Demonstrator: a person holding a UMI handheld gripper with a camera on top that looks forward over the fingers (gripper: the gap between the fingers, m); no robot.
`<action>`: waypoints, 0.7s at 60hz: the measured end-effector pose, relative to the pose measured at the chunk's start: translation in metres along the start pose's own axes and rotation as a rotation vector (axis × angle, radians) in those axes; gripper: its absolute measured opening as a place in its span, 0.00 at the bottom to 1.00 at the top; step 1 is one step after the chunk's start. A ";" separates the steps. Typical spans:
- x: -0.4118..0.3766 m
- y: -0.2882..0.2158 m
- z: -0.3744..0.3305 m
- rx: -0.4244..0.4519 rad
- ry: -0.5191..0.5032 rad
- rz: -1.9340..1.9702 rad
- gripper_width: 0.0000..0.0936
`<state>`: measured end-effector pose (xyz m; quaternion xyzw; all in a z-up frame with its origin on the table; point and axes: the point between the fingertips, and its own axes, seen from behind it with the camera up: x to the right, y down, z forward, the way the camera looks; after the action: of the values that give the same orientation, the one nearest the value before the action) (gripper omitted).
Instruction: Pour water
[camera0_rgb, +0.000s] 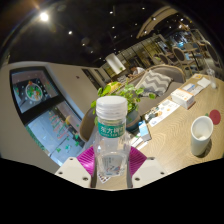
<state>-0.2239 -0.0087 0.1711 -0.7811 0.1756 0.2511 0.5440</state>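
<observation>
A water bottle (112, 140) is held tight between both pads of the gripper (112, 165); its cap is on. A white cup (201, 135) is seen on the table (170, 140), ahead and to the right.

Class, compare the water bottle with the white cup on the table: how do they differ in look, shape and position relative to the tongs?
The water bottle is clear plastic with a white cap and a green label; the white cup is opaque and plain. The bottle is tall, slim and capped; the cup is short, wide and open-topped. The bottle sits between the tongs; the cup stands apart, off to the right on the table. Both are upright.
</observation>
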 end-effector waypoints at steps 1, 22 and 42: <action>0.001 -0.005 -0.002 0.003 -0.013 0.040 0.43; 0.060 -0.063 -0.017 0.071 -0.261 0.965 0.43; 0.106 -0.062 -0.020 0.108 -0.352 1.355 0.43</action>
<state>-0.1001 -0.0058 0.1618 -0.4192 0.5454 0.6484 0.3261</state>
